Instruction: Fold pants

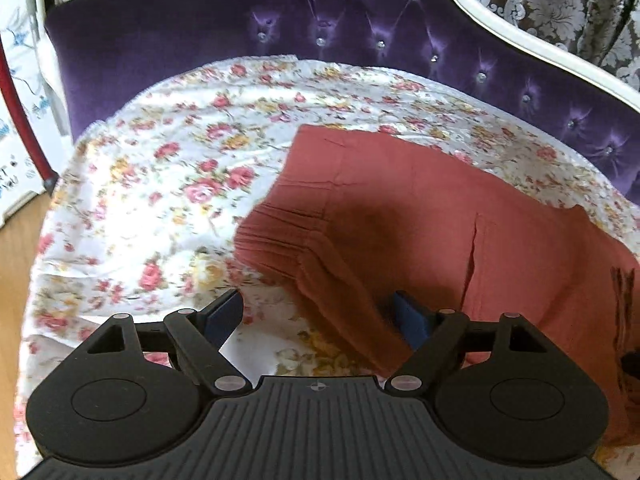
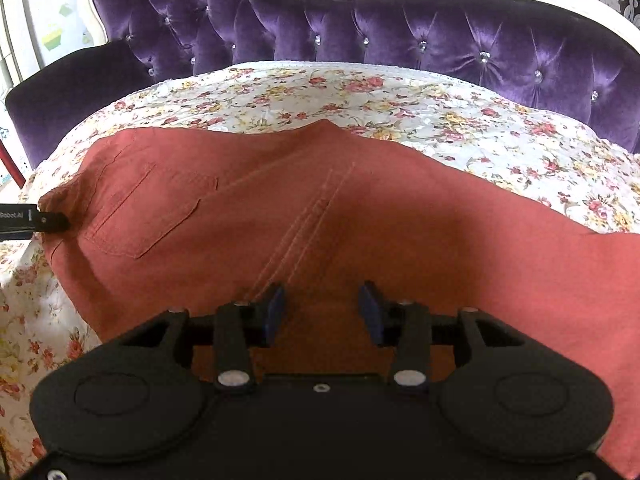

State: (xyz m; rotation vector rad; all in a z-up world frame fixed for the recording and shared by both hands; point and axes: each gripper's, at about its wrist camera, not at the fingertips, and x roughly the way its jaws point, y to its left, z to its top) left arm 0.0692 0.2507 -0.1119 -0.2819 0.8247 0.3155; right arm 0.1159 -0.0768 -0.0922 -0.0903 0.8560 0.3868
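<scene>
The rust-red pants (image 2: 360, 216) lie spread across a floral bedsheet (image 2: 460, 120) on a bed with a tufted purple headboard (image 2: 400, 32) framed in white. In the right wrist view the pants fill the middle, a back pocket (image 2: 148, 212) at nine o'clock and a double-stitched seam (image 2: 308, 220) running from the centre down toward six o'clock. The right gripper (image 2: 322, 312) hovers over the cloth at six o'clock, its blue fingers (image 2: 274, 312) parted and released, with fabric beneath them but nothing pinched. At nine o'clock, a black tip of the other tool touches the waistband edge. In the left wrist view the pants (image 1: 440, 216) sit from the centre toward three o'clock, the pleated waistband (image 1: 280, 236) pointing to nine o'clock. The left gripper (image 1: 320, 316) has its fingers (image 1: 224, 312) spread wide and released: one over the bedsheet (image 1: 160, 160), the other beside the waistband's edge.
</scene>
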